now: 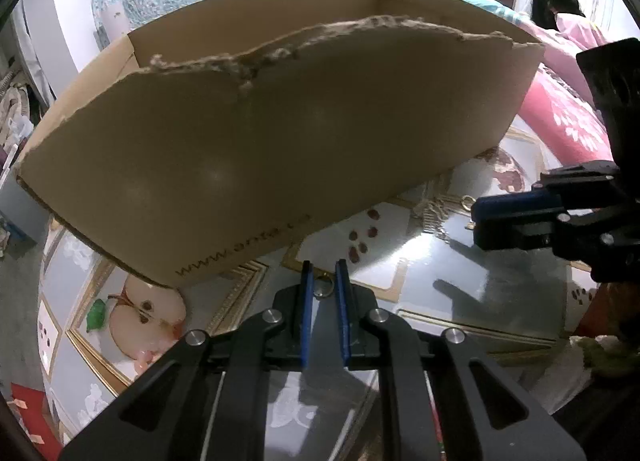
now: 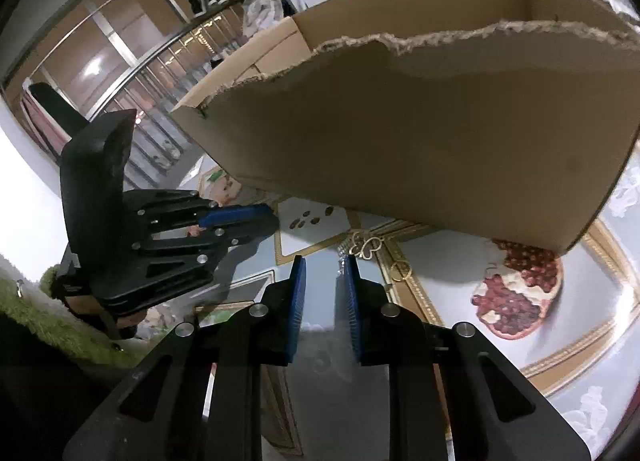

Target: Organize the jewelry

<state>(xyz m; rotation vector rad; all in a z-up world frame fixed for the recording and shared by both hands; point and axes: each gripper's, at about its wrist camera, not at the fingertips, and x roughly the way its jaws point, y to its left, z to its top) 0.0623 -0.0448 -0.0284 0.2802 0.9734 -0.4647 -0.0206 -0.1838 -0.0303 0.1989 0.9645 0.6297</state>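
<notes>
In the left wrist view my left gripper is shut on a small ring, which sits between the blue pad tips just above the glass table top. My right gripper stands narrowly open over the table, with a tiny metal piece beside its right pad; I cannot tell whether the piece is touched. Just beyond those fingertips lie a gold clover-shaped piece and a thin gold ring. A torn-rimmed cardboard box stands behind both grippers. Each gripper shows side-on in the other's view, the right gripper and the left gripper.
The table has a glass top over a fruit-print cloth with gold borders. The box fills the far side and overhangs the jewelry spot. A person in pink sits at the back right. A green fuzzy sleeve is at the left.
</notes>
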